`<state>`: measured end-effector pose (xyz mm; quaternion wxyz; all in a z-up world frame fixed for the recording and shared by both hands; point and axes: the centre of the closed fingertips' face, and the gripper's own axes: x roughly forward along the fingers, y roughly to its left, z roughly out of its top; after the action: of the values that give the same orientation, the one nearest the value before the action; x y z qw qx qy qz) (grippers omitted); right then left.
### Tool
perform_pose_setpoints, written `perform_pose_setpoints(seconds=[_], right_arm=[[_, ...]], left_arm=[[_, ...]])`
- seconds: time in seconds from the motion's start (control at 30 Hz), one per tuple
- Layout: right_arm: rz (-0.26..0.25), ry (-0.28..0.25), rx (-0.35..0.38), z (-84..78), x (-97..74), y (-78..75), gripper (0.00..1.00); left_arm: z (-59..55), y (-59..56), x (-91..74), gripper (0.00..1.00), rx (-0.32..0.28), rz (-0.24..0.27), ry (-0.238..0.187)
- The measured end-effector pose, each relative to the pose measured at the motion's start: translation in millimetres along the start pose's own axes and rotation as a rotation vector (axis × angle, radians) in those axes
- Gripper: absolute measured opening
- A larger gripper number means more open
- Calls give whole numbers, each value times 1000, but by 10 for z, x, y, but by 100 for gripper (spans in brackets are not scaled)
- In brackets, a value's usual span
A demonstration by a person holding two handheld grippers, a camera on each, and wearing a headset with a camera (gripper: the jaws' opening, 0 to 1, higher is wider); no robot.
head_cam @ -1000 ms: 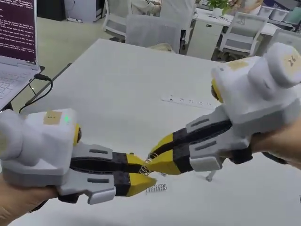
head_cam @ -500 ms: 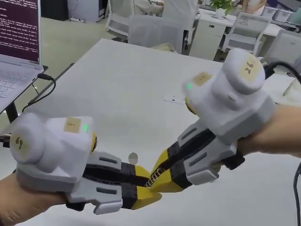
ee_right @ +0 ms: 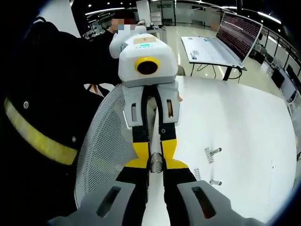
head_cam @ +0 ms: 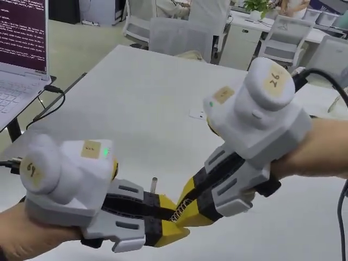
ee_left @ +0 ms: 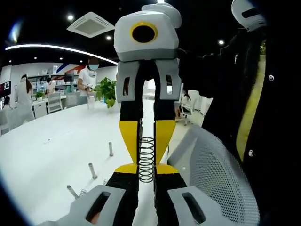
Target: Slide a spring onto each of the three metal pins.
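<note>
Left claw (ee_left: 146,170) and right claw (ee_right: 156,165) seem clamped on a thin coiled metal spring (head_cam: 181,208): light, bendy, best held endwise.

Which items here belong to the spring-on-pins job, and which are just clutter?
Job: held spring, far pin, middle pin, near pin, second spring.
Lying about: laptop, cable, mesh chair.

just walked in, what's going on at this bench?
A person holds a gripper in each hand, tips meeting above the white table. One spring runs between them: the left gripper is closed on one end, the right gripper on the other. Three metal pins wait on the table; this spring is not yet on any.
</note>
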<state>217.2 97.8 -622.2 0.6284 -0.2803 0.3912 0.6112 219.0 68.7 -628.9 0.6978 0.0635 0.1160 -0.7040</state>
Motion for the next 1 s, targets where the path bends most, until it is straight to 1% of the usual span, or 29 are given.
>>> perform_pose_setpoints(seconds=[0.03, 0.07, 0.13, 0.23, 0.27, 0.4, 0.5, 0.57, 0.67, 0.87, 0.9, 1.0], right_arm=[[0, 0, -1, 1, -3, -1, 8], [-5, 4, 1, -5, -14, -16, 8], [-9, 8, 2, -18, -28, -28, 8], [-16, 13, 8, -46, -55, -49, 8], [-20, 15, 10, -59, -64, -59, 8], [-33, 29, 28, -149, -115, -98, 8], [-54, 59, 45, -272, -178, -160, 8], [-63, 69, 56, -327, -219, -187, 8], [-87, 94, 78, -443, -310, -245, 8], [-133, 121, 105, -600, -483, -332, 8], [-152, 126, 119, -654, -548, -370, 8], [-190, 120, 153, -738, -675, -455, 8]], left_arm=[[5, 0, 0, 6, -3, -1, -4], [20, 8, -4, 9, -19, 0, -16], [37, 26, -18, 18, -35, 3, -31], [14, 52, -51, 16, -39, 7, -33], [3, 63, -63, 17, -42, 11, -32], [-18, 139, -154, 23, -53, 48, -51], [-92, 225, -252, 25, -70, 87, -57], [-136, 261, -293, 28, -80, 106, -58], [-184, 307, -351, 32, -92, 138, -71], [-237, 357, -391, 38, -106, 172, -83], [-234, 378, -404, 40, -111, 184, -96], [-264, 426, -422, 44, -112, 209, -97]])
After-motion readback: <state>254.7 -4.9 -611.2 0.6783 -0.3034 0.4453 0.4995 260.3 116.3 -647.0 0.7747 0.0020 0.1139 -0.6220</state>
